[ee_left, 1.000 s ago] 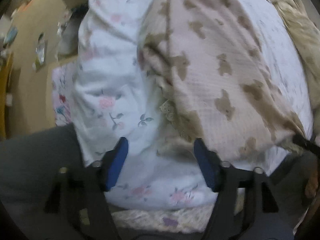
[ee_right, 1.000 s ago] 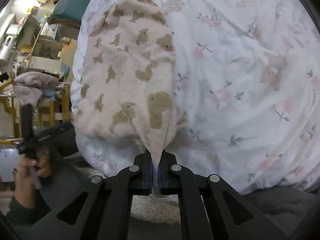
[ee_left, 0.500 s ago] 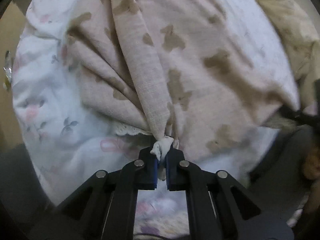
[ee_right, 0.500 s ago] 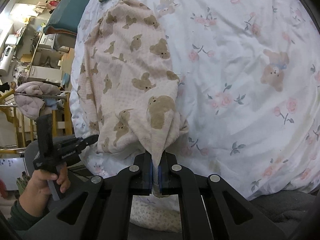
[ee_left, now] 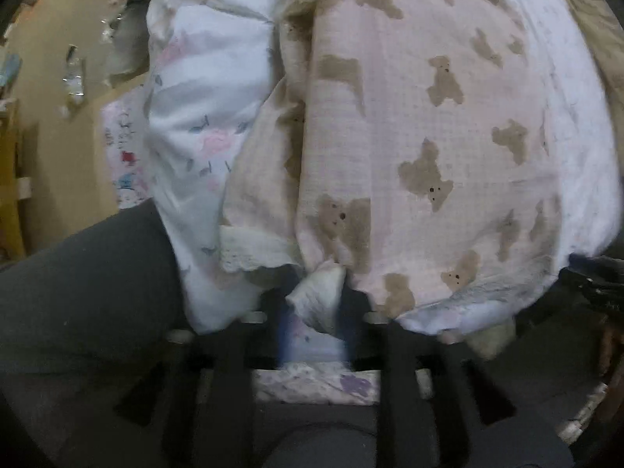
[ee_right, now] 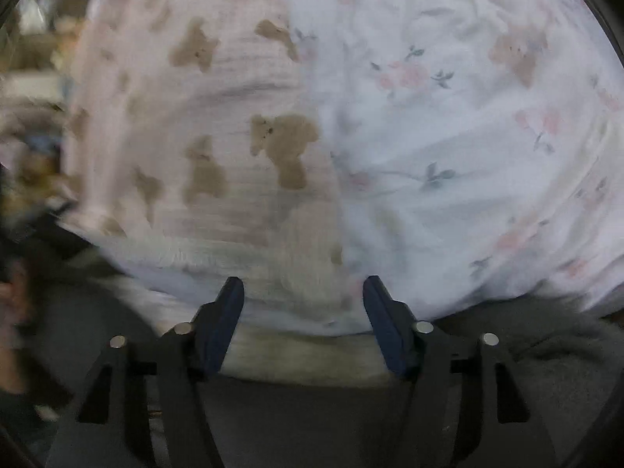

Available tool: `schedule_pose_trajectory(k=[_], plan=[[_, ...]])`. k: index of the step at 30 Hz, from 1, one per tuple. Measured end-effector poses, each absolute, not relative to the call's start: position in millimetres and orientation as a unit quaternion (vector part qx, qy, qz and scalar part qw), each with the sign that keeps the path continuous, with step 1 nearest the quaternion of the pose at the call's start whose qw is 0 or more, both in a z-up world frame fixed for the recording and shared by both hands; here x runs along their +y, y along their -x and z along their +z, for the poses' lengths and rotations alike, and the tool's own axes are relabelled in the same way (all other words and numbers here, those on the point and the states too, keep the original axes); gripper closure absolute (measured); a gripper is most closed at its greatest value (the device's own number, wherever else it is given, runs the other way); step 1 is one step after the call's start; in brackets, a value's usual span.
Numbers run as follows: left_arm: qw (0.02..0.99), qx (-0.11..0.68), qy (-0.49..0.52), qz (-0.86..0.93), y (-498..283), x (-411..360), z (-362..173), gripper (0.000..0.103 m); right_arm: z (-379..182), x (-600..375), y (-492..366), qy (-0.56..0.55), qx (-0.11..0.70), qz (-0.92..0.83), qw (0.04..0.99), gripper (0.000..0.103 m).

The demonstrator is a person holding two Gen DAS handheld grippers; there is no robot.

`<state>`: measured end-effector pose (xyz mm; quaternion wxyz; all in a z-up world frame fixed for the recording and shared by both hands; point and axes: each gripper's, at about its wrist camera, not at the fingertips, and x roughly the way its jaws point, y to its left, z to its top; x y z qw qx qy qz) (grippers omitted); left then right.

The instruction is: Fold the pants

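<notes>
The pants (ee_left: 409, 124) are pale pink with brown bear prints and lie flat on a white floral bedsheet (ee_left: 202, 89). They also show in the right wrist view (ee_right: 202, 124), left of centre. My left gripper (ee_left: 314, 312) has its jaws partly apart, with a bunched white hem corner of the pants (ee_left: 318, 296) between the blue pads. My right gripper (ee_right: 304, 304) is open, its pads astride the near edge of the pants, holding nothing.
The bedsheet (ee_right: 468, 136) fills the right of the right wrist view. A dark grey blanket (ee_left: 85, 284) lies along the bed's near edge. A beige wall and shelving (ee_left: 43, 97) stand at the left. A tan quilt (ee_left: 596, 19) lies far right.
The right gripper has let go of the pants and opened. The left gripper, shut on the hem half a second ago, has parted its jaws. The pants now lie flatter.
</notes>
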<state>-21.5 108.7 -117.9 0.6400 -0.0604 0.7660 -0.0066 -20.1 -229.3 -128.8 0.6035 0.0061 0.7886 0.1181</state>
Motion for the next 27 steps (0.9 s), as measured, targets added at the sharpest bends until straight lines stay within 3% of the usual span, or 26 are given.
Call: schedule_pose_trajectory(k=[1,2,7,9,10,11,12,13,14,16,20,22,23,27], plan=[[0.652,0.756,0.06,-0.007,19.4,108.0,-113.4,0.046,-122.4,-222.6,17.7,0.035,0.775,0.119,0.619,0.037],[0.669,0.741,0.055,-0.009,16.5,109.2,-106.1,0.034,-116.1,-219.3,14.6,0.051,0.763,0.123,0.633,0.037],[0.724,0.686,0.063,0.039,4.9,133.0,-82.0,0.033,-79.6,-214.8,-12.4,0.0,0.668,0.164,0.725,0.037],[0.741,0.667,0.064,0.043,-2.4,131.6,-85.2,0.033,-88.3,-208.7,-22.5,-0.029,0.657,0.159,0.736,0.044],[0.739,0.67,0.061,0.031,-9.8,126.4,-92.1,0.036,-97.9,-203.7,-26.0,-0.047,0.662,0.168,0.729,0.048],[0.731,0.68,0.062,0.015,-20.2,116.4,-103.5,0.059,-109.8,-198.3,-28.8,-0.067,0.671,0.175,0.717,0.058],[0.72,0.69,0.069,-0.001,-25.5,105.0,-113.7,0.074,-123.4,-192.3,-24.6,-0.078,0.681,0.175,0.707,0.063],[0.71,0.701,0.063,-0.01,-27.6,98.4,-123.0,0.094,-128.9,-187.1,-24.6,-0.079,0.687,0.171,0.702,0.063],[0.703,0.711,0.033,-0.012,-27.4,91.5,-132.6,0.098,-136.5,-184.2,-22.9,-0.077,0.691,0.161,0.701,0.063],[0.705,0.709,-0.011,-0.004,-24.6,84.4,-136.6,0.101,-144.8,-183.4,-21.9,-0.074,0.695,0.156,0.698,0.063],[0.722,0.692,0.005,0.008,-17.2,103.5,-105.1,0.102,-145.6,-192.3,-20.7,-0.077,0.698,0.16,0.694,0.063],[0.731,0.681,-0.004,0.049,-18.7,115.9,-99.3,0.1,-150.5,-197.2,-18.7,-0.082,0.709,0.156,0.683,0.062],[0.722,0.689,0.0,0.069,-22.4,121.5,-106.1,0.093,-156.7,-198.8,-18.0,-0.081,0.72,0.151,0.673,0.061],[0.709,0.699,-0.044,0.082,-30.7,120.0,-117.4,0.092,-169.9,-187.6,-16.0,-0.044,0.74,0.147,0.655,0.061]])
